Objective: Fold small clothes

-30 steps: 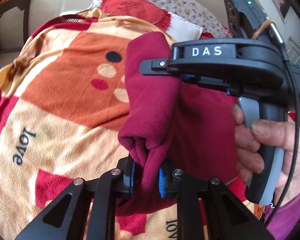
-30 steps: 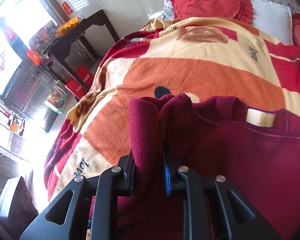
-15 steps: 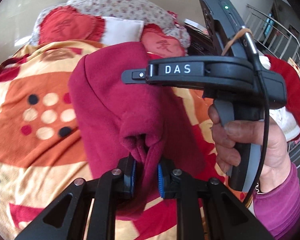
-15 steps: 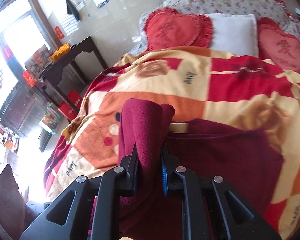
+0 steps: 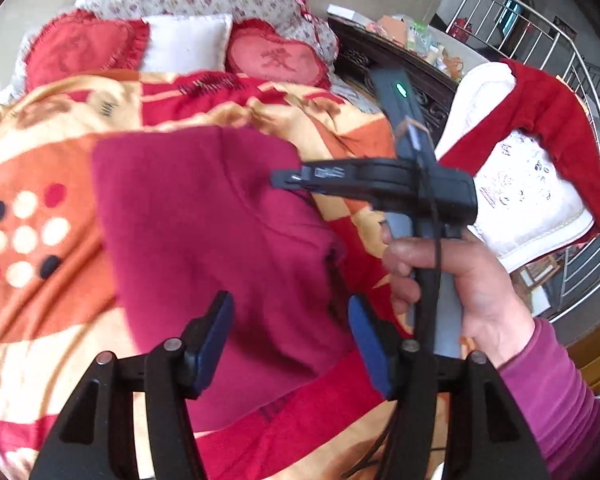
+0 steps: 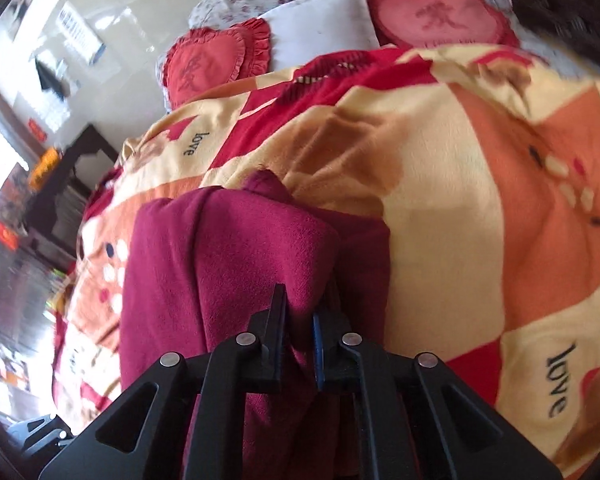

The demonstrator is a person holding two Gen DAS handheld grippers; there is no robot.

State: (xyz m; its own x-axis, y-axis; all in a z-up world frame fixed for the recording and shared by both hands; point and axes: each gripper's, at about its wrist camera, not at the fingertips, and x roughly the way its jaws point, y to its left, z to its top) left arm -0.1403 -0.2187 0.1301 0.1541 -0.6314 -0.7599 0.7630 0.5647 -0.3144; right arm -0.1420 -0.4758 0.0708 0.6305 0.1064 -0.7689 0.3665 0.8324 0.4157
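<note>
Covering nearly everything we see is the fleece blanket [image 5: 60,312], checked in orange, cream and red, with "love" printed on it. On it, at the far end, two red heart cushions [image 5: 276,58] flank a white pillow [image 5: 186,42]. The maroon garment [image 5: 220,240] lies folded over on the blanket, between us and the pillows. Our right gripper [image 6: 300,320] is clamped tight on a bunched edge of that garment, the cloth pinched between its pads; in the left view a hand [image 5: 460,280] in a purple sleeve holds its handle. Our left gripper [image 5: 288,320] is opening, its blue pads [image 5: 364,336] standing wide either side of the cloth without pressing it.
</note>
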